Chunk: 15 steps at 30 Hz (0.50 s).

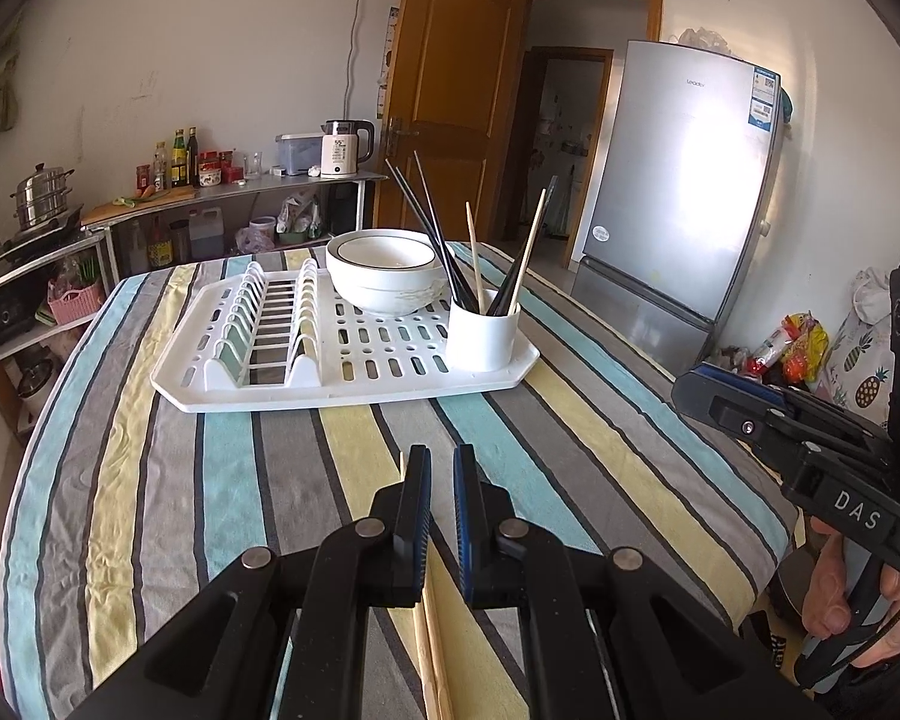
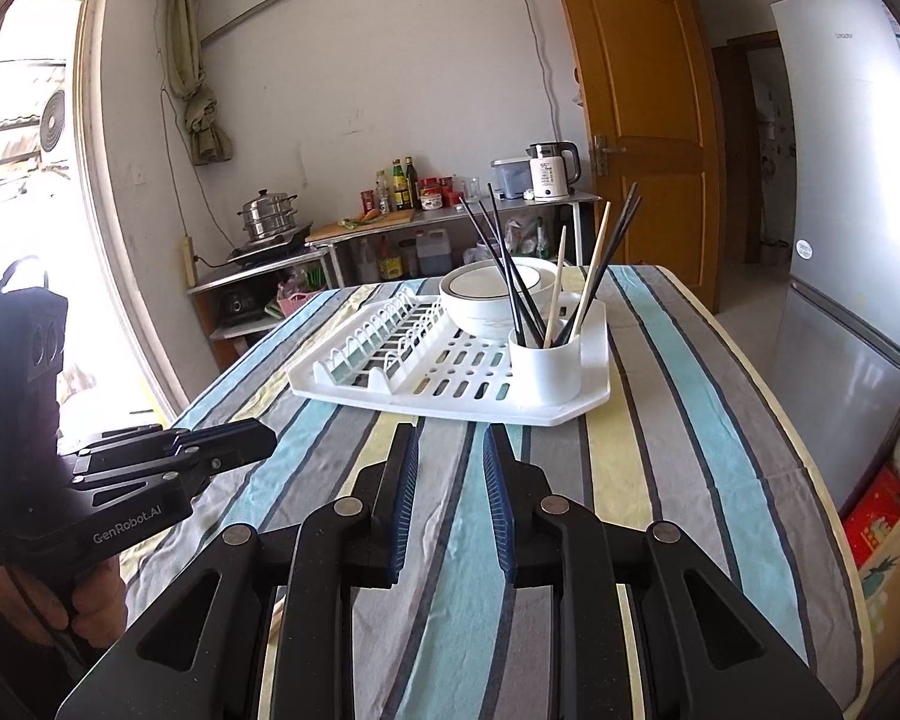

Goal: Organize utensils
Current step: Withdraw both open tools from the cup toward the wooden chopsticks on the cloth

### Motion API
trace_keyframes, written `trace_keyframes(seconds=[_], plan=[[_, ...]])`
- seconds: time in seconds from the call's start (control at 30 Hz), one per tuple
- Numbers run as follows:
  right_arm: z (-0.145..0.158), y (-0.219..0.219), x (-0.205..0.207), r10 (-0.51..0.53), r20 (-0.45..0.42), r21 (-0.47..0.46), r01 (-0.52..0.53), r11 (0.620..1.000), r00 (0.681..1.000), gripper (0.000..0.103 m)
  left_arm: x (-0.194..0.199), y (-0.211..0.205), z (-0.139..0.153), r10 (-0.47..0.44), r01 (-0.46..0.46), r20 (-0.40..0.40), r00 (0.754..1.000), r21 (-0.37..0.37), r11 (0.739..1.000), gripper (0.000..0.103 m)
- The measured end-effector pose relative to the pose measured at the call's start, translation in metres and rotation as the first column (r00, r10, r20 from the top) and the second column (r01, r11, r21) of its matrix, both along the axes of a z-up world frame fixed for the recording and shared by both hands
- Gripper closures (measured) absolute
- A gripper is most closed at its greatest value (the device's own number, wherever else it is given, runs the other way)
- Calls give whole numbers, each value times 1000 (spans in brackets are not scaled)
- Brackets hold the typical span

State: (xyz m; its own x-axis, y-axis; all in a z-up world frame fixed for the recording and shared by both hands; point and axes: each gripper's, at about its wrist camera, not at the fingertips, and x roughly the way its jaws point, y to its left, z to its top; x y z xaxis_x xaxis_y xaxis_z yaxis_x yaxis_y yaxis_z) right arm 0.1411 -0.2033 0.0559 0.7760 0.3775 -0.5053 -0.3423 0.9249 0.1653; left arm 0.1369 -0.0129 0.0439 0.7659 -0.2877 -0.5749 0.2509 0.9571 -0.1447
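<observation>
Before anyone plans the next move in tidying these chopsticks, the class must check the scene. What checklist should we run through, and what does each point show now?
1. Right tongs open and empty: ok.
2. Left tongs show a narrow gap with nothing between the pads: ok.
3. Every chopstick put away: not ok. A loose chopstick lies on the tablecloth under the left tongs.
4. Cup upright on the drying rack: ok.
5. Room left in the cup among the standing chopsticks: cannot tell.
</observation>
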Motion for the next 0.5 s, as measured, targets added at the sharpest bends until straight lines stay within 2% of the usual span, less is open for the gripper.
trace_keyframes(seconds=[0.2, 0.5], plan=[[-11, 0, 4, 5, -28, 2, -4, 1000, 1000, 78, 11, 4, -15, 11, -11, -46, 999, 7, 1000, 96], [-29, 0, 16, 7, -76, 4, -7, 1000, 997, 78, 44, 2, -54, 8, -2, -156, 988, 42, 999, 88]])
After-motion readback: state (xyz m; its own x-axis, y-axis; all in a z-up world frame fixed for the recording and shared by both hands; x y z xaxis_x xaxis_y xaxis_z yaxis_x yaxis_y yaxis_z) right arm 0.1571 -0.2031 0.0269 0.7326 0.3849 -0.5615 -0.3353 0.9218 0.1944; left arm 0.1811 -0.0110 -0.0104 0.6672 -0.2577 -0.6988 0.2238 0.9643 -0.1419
